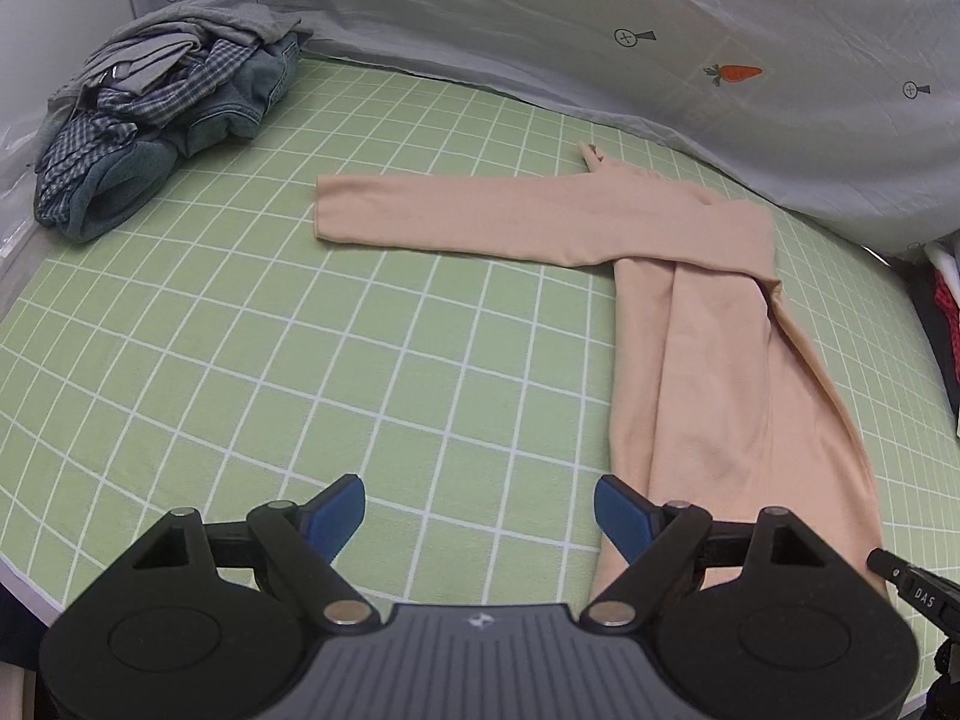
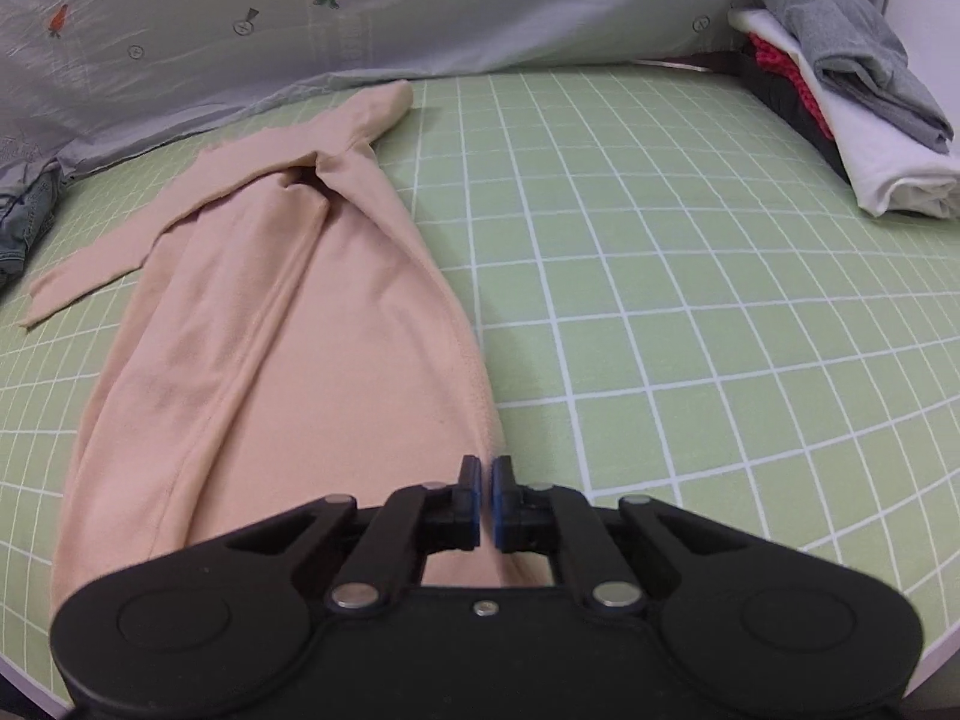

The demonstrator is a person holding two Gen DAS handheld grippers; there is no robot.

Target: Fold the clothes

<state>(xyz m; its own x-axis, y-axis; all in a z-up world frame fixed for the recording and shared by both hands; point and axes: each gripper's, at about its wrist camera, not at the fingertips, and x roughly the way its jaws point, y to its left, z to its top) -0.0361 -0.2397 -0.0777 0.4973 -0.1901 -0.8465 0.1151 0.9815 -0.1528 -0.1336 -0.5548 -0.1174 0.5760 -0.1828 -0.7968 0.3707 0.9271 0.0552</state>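
Black linkage arms of the left hand-held gripper [image 1: 479, 519] fill the bottom of the left wrist view, its blue-padded fingers [image 1: 336, 516] spread wide with only the surface showing between them. Underneath lies a green mat with a white grid [image 1: 270, 330]. On it lies a peach long-sleeved garment [image 1: 708, 372], folded lengthwise into a narrow strip that runs away from the camera on the right. One sleeve [image 1: 456, 219] lies straight across the top of the strip, pointing left, so the whole forms an upside-down L. The near end of the strip sits just beside the right finger of the left hand-held gripper.

From the right wrist view, the right hand-held gripper [image 2: 486, 501] has its fingers pressed together just above the near right edge of the peach garment; whether any cloth is caught between the pads cannot be told.

At the far left of the mat sits a loose heap of unfolded clothes [image 1: 162, 114] in grey, blue check and denim. At the far right rests a stack of folded clothes [image 2: 852, 96], grey on white over red and dark layers. Behind the mat hangs a pale grey sheet printed with small carrots [image 1: 600, 24]
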